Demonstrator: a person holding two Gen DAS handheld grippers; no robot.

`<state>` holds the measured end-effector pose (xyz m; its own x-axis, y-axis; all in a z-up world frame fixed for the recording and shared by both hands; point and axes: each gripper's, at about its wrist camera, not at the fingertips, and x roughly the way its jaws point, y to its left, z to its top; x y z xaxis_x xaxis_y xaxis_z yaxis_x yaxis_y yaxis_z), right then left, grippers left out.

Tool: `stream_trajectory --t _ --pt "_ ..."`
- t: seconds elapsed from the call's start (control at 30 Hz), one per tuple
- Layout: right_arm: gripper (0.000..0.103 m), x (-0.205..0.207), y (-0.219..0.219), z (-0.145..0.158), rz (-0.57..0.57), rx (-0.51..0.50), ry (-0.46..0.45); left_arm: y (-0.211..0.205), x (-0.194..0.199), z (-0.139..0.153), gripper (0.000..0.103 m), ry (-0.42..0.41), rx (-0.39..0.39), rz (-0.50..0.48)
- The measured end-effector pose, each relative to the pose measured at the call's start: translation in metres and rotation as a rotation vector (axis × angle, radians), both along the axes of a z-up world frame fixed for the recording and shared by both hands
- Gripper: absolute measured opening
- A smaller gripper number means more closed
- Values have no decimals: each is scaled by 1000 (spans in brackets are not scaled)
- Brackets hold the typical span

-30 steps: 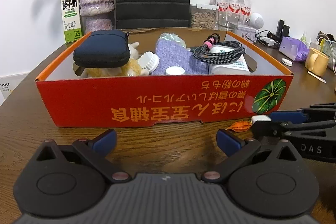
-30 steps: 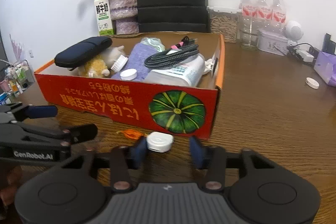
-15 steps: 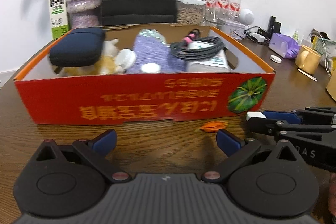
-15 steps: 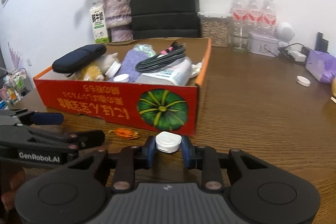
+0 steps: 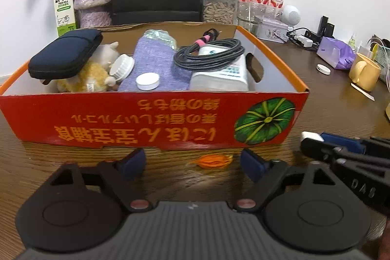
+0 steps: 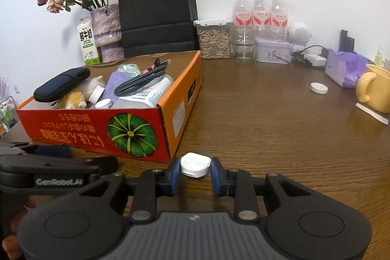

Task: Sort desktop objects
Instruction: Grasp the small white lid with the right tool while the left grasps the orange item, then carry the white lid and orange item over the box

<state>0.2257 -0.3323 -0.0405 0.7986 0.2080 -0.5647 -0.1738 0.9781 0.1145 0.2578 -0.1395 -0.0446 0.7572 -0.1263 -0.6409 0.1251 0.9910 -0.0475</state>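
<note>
My right gripper (image 6: 195, 173) is shut on a small white rounded case (image 6: 195, 164), held just off the front right corner of the red cardboard box (image 6: 97, 128). In the left wrist view the same case (image 5: 311, 136) shows at the tip of the right gripper (image 5: 316, 141). My left gripper (image 5: 192, 163) hovers low in front of the box (image 5: 146, 123), its jaws closing, with nothing pressed between them. A small orange wrapper (image 5: 211, 160) lies on the table between its fingertips. The box holds a dark pouch (image 5: 64, 54), plush toys, a purple cloth, a coiled cable and a plastic bottle.
A black paper bag (image 6: 156, 13), vase of dried flowers (image 6: 106, 25), milk carton (image 6: 86, 44), seed jar and water bottles (image 6: 259, 13) stand along the wall. A yellow mug (image 6: 375, 91), purple tissue pack and white round lid (image 6: 318, 88) sit at the right.
My right gripper closed on the white case and carried it right, away from the box front. The left gripper's jaws narrowed and it slid right until the orange wrapper lay between them.
</note>
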Motion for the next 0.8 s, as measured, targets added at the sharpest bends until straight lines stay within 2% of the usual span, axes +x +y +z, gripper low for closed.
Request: stream_trajectory --t 0.07,0.17,0.23,0.27,0.8 --pt "26 -1 1 0 10 1 -5 -6 -1 0 76 -1 14 -1" --pt "26 -3 1 0 14 7 -12 -12 -5 1 62 -9 32 -2" --pt "26 -4 1 0 11 12 -14 -15 -6 1 46 -15 45 3" --pt "26 -4 0 1 11 16 -14 -16 -7 1 42 -18 49 0" --pt "26 -7 -3 0 -3 34 -23 -1 -30 8 41 -46 29 -13"
